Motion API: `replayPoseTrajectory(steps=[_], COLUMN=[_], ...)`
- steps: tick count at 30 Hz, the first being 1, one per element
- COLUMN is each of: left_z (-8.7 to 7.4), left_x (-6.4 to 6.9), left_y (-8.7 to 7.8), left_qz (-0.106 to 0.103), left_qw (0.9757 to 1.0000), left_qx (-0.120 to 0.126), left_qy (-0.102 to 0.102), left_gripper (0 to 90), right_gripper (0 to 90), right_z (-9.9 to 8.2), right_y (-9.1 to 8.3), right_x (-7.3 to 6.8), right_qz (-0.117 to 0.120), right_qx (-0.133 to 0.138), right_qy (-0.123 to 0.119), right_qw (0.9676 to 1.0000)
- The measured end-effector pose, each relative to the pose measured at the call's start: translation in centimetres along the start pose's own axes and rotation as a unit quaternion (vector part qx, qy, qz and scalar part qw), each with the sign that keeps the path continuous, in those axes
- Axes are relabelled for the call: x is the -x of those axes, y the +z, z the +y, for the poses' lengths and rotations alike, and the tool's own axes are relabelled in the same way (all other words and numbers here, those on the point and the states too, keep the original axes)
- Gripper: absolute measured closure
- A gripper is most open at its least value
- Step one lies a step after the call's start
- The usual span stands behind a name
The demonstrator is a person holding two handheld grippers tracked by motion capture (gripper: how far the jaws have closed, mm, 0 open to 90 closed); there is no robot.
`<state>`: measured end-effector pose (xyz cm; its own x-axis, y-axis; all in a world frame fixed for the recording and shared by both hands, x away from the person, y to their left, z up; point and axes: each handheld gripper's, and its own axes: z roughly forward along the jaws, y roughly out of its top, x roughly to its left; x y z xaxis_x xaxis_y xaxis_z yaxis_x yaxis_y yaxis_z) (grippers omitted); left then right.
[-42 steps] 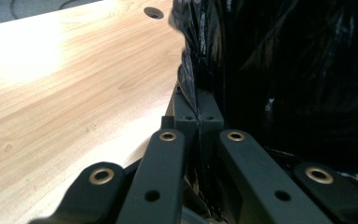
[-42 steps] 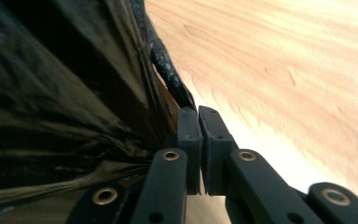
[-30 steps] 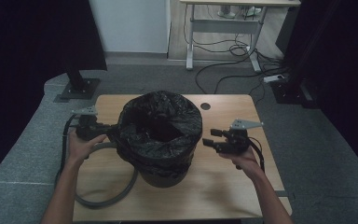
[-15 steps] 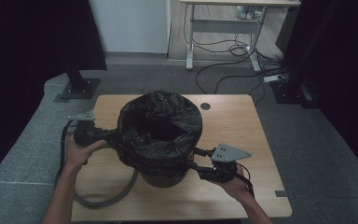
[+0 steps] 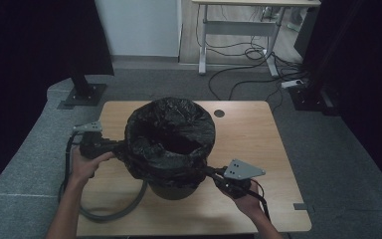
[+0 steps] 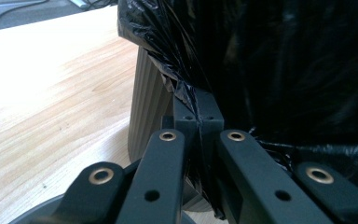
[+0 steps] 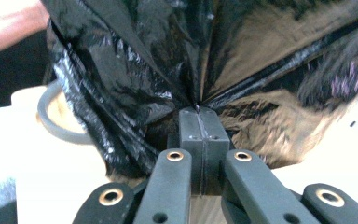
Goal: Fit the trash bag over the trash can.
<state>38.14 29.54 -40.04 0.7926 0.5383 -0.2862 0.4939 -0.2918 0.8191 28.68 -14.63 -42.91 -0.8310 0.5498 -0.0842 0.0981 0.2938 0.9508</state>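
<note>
near the middle of the wooden table point(image 5: 258, 129), a little toward your side, stands the grey ribbed bin point(image 5: 171, 189), and the black bag point(image 5: 169, 137) is draped over its rim, crinkled and glossy, its mouth gaping upward in the high view. on the left flank of that bag, your left gripper point(image 5: 113, 145) has its jaws pressed tight together with a pinch of black film caught between them; in the left gripper view you can see the plastic pulled into a thin seam right at the tips of the left gripper point(image 6: 198, 116), with the ribbed wall of the bin point(image 6: 149, 112) just behind and bare table point(image 6: 51, 93) off to the side. on the opposite, near-right flank, your right gripper point(image 5: 210, 172) has just been closing, and its jaws now meet on a fold of the bag too: in the right gripper view the film fans out in tight creases from the tips of the right gripper point(image 7: 198, 112), the bag point(image 7: 177, 60) bulging above them. your left hand point(image 5: 87, 167) wraps the left tool at the table's left edge, your right hand point(image 5: 246, 196) holds the other near the front right, so the two grips sit on roughly opposite sides of the bin. a grey hose point(image 5: 114, 211) loops across the table by your left forearm, curling under the bin's near side. beyond the table, cables point(image 5: 238, 74) trail across the grey carpet below a desk frame point(image 5: 238, 35).
</note>
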Motion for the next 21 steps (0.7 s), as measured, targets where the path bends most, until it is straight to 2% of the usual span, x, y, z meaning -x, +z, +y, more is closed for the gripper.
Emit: replayPoseTrajectory(steps=[2, 5, 9, 12, 14, 16, 17, 18, 21], left_z=[-0.3, -0.6, -0.8, -0.9, -0.9, -1.0, -1.0, -1.1, -1.1], left_x=[-0.1, -0.3, -0.3, -0.3, -0.2, 0.0, 0.2, 0.3, 0.9], left_y=[0.1, 0.4, 0.8, 0.8, 0.5, -0.3, -0.7, -1.1, -2.2], left_qz=[0.001, 0.002, 0.010, 0.013, 0.023, 0.039, 0.047, 0.054, 0.070], left_qw=[1.0000, 1.0000, 0.9998, 0.9997, 0.9996, 0.9992, 0.9988, 0.9984, 0.9970], left_qx=[-0.003, -0.007, -0.019, -0.021, -0.014, 0.006, 0.010, 0.014, 0.028], left_qy=[-0.002, -0.006, -0.006, -0.004, 0.001, 0.008, 0.010, 0.010, 0.020], left_gripper=[89.7, 89.7, 89.7, 89.5, 86.5, 71.8, 64.5, 57.7, 46.6], right_gripper=[89.9, 89.9, 89.8, 89.7, 87.9, 62.2, 55.2, 50.6, 39.5], right_z=[-1.2, -2.8, -4.0, -4.3, -4.2, -3.9, -3.6, -3.3, -1.4], right_y=[0.3, 0.9, 1.8, 2.1, 1.9, 1.4, 0.9, 0.2, -2.2], right_x=[0.2, 0.9, 1.4, 1.7, 1.9, 1.9, 1.9, 2.1, 3.0], right_qz=[0.001, 0.005, 0.002, 0.007, 0.009, 0.006, 0.005, 0.008, 0.016], right_qx=[-0.017, -0.038, -0.068, -0.069, -0.068, -0.065, -0.058, -0.046, -0.019], right_qy=[0.001, 0.019, 0.020, 0.025, 0.024, 0.019, 0.019, 0.023, 0.035], right_qw=[0.9999, 0.9991, 0.9975, 0.9973, 0.9973, 0.9977, 0.9981, 0.9987, 0.9991])
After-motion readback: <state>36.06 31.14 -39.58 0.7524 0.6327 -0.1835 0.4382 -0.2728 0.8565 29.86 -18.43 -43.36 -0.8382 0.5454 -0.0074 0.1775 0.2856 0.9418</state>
